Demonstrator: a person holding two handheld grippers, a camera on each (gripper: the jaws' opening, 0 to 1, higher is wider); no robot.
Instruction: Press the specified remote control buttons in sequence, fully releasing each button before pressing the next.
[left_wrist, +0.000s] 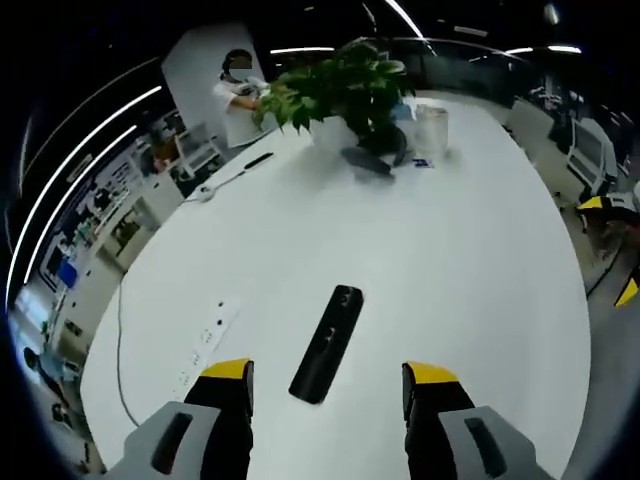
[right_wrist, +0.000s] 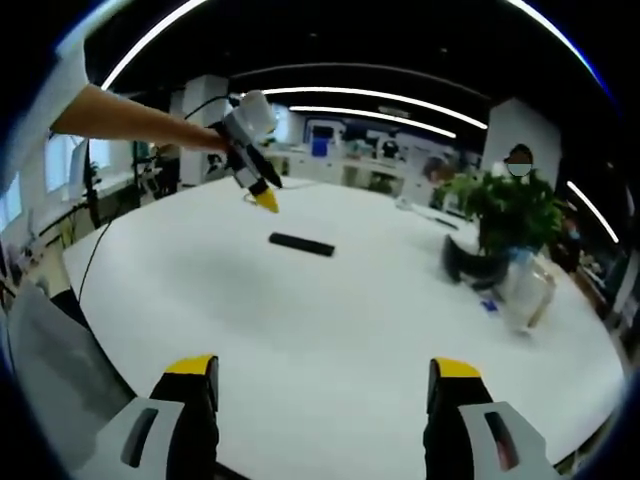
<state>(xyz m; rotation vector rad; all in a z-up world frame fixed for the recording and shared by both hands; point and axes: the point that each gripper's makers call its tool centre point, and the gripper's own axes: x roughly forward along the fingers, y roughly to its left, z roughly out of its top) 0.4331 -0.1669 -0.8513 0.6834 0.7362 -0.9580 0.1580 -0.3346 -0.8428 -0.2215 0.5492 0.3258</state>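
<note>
A slim black remote (left_wrist: 327, 343) lies flat on the white table (left_wrist: 450, 260), pointing away and a little to the right. My left gripper (left_wrist: 328, 388) hovers just short of its near end, open, yellow-tipped jaws wide on either side of it, holding nothing. In the right gripper view the same remote (right_wrist: 301, 244) lies far out on the table, and the left gripper (right_wrist: 264, 198), held by a person's arm, hangs above and left of it, tips down. My right gripper (right_wrist: 322, 388) stands open over the table's near part, well away from the remote.
A leafy plant in a white pot (left_wrist: 345, 100) stands at the far end, with a dark object (left_wrist: 370, 160) and a clear container (left_wrist: 432, 130) beside it. A white power strip (left_wrist: 205, 345) and its cable lie left of the remote. A person (left_wrist: 240, 95) sits beyond the table.
</note>
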